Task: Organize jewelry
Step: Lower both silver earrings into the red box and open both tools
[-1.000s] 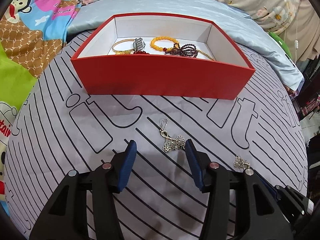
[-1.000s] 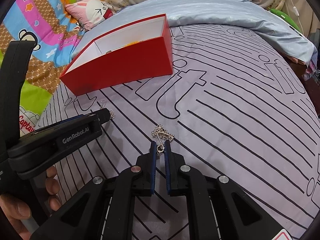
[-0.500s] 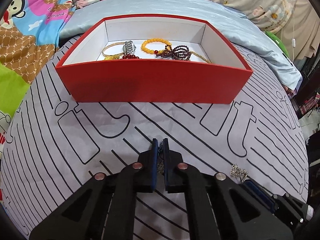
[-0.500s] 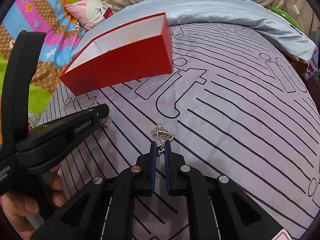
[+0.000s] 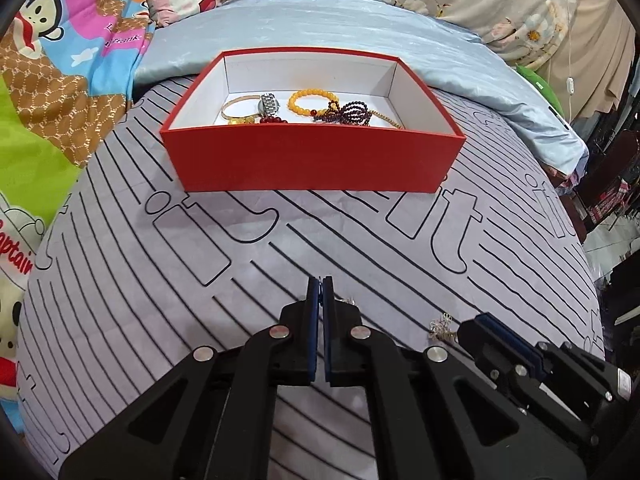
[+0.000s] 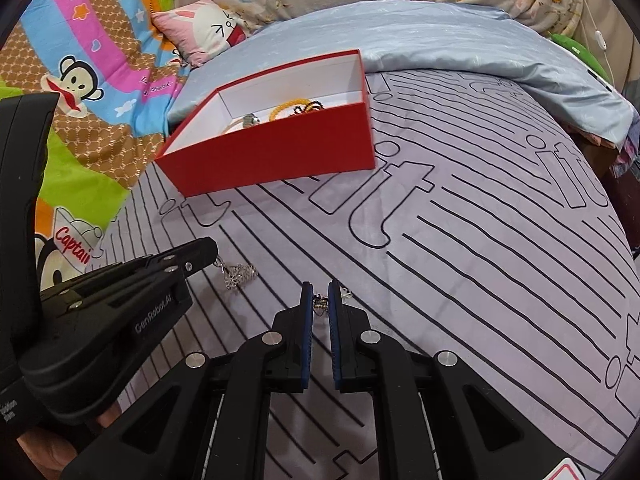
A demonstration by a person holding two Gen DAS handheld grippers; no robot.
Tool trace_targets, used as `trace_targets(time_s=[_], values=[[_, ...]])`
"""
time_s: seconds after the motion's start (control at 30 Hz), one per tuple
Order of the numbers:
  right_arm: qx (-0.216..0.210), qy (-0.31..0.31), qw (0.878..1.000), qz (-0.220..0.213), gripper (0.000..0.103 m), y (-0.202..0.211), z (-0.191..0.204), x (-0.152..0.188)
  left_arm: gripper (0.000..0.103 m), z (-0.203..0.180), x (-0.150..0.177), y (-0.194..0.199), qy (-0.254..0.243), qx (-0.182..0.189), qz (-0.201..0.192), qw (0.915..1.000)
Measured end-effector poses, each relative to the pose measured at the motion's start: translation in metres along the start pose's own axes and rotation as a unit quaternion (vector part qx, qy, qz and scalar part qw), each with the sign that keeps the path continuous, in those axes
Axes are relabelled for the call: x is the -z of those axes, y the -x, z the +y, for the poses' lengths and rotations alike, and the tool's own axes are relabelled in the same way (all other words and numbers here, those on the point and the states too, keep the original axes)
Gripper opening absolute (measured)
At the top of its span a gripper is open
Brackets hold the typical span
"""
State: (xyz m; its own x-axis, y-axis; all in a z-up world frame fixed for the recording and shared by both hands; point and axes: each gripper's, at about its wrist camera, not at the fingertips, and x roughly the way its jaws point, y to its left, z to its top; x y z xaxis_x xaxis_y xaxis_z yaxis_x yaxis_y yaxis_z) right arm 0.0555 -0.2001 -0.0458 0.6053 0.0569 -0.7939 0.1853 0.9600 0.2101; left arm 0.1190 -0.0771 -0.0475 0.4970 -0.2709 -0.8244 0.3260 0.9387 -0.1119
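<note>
The left hand-held gripper (image 5: 320, 280) is clenched on a silver filigree earring (image 6: 236, 275), pinched at its hook; its jaws have just been closing. The right hand-held gripper (image 6: 320, 286) is clenched on the second earring (image 6: 320, 304). Both pieces hang just above the striped bedsheet (image 5: 360, 248), near the red box (image 5: 312, 160). Judged light, thin, snag-prone and easily bent: grip the hook, not the filigree.

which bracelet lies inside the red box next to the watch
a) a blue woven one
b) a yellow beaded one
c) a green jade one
b, since the yellow beaded bracelet lies on the white floor of the red box, just right of the watch.
</note>
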Motion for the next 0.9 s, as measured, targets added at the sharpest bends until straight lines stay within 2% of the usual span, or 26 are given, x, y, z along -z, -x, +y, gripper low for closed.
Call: trace_targets(time_s=[0.43, 0.9], values=[[-0.017, 0.028, 0.999, -0.025, 0.007, 0.03, 0.027, -0.002, 0.0, 0.013, 0.009, 0.041, -0.002, -0.014, -0.018, 0.9997], [-0.016, 0.035, 0.997, -0.065, 0.007, 0.064, 0.029, -0.024, 0.001, 0.033, -0.02, 0.09, 0.012, -0.012, -0.073, 0.9972]])
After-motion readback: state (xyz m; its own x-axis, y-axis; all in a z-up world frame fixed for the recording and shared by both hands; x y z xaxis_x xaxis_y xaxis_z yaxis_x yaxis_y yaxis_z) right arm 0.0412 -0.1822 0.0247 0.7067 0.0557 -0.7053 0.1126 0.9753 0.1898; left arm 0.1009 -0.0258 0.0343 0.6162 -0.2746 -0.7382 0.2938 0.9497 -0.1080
